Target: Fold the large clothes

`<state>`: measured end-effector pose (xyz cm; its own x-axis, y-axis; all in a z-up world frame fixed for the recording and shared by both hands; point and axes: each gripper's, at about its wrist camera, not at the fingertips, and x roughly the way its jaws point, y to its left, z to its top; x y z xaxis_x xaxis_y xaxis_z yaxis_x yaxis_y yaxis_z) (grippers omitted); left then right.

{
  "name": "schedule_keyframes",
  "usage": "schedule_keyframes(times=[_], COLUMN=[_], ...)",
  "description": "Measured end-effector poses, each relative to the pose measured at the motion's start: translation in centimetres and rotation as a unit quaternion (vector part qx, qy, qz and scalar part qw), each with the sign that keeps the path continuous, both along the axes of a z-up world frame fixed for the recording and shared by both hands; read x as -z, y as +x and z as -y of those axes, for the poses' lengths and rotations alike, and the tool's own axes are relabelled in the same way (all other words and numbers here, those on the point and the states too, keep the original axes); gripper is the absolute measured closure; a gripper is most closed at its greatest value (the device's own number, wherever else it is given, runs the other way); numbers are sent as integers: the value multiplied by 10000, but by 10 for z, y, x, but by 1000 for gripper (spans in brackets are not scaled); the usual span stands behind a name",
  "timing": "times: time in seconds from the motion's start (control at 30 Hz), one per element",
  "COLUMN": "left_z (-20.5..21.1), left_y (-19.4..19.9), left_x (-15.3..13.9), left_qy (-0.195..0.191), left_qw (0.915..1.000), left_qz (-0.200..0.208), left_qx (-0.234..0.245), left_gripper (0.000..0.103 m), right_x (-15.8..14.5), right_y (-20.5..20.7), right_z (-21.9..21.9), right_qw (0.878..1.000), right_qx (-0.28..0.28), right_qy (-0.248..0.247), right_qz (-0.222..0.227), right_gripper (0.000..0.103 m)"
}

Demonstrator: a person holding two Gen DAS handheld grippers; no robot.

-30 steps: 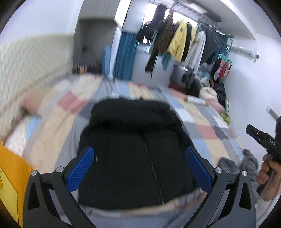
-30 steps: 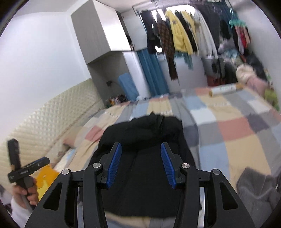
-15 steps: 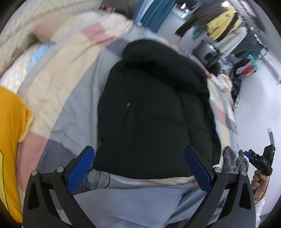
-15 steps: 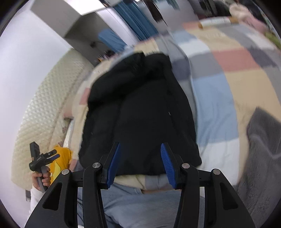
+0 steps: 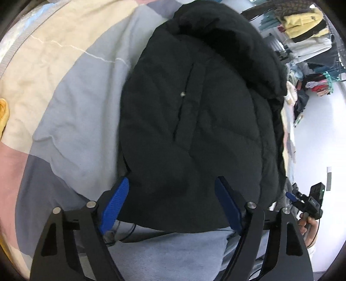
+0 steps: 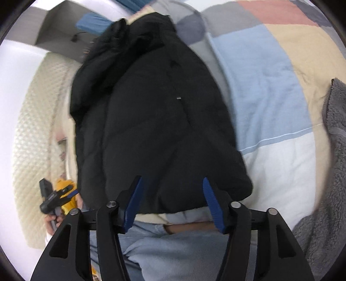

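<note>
Both tongs agape above black jacket [image 5: 194,112]

I am looking down along my left gripper [image 5: 172,201], its blue pads [image 5: 114,203] standing wide apart above the near hem of the black jacket [image 5: 194,112]. The jacket is lying flat on the patchwork quilt [image 5: 71,90], hood at the far end, a small metal snap [image 5: 182,94] showing on its front. Near me, jeans [image 5: 173,255] are showing below the hem. At the right edge the right gripper [image 5: 307,202] is sitting in a hand [image 5: 308,227]. Far right, clothes [image 5: 302,19] are hanging.
</note>
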<state>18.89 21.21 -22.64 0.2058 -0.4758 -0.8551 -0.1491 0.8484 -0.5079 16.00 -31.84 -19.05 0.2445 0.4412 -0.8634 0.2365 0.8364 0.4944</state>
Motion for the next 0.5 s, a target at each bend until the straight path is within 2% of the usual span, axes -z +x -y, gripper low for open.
schedule_keyframes(times=[0.03,0.07,0.33,0.5], left_z=[-2,-4,-26,-20], left_y=[1,2,9,17], left_x=[5,8,36,44], left_qy=[-37,-63,-425,-494], left_qw=[9999,9998,9960,9958], left_qz=[-102,-179,-650,-736], left_qx=[-31,-64,-440,-217], left_gripper=[22,22,22,22], right_x=[3,4,44,64], right_y=[5,8,42,56], right_z=[2,4,15,20], right_qw=[9999,9997,9945,9903], right_qx=[71,130,319,503], right_qy=[-72,-109,-227,-320], right_qz=[-119,-196,-974,-1256], right_gripper=[34,32,30,25])
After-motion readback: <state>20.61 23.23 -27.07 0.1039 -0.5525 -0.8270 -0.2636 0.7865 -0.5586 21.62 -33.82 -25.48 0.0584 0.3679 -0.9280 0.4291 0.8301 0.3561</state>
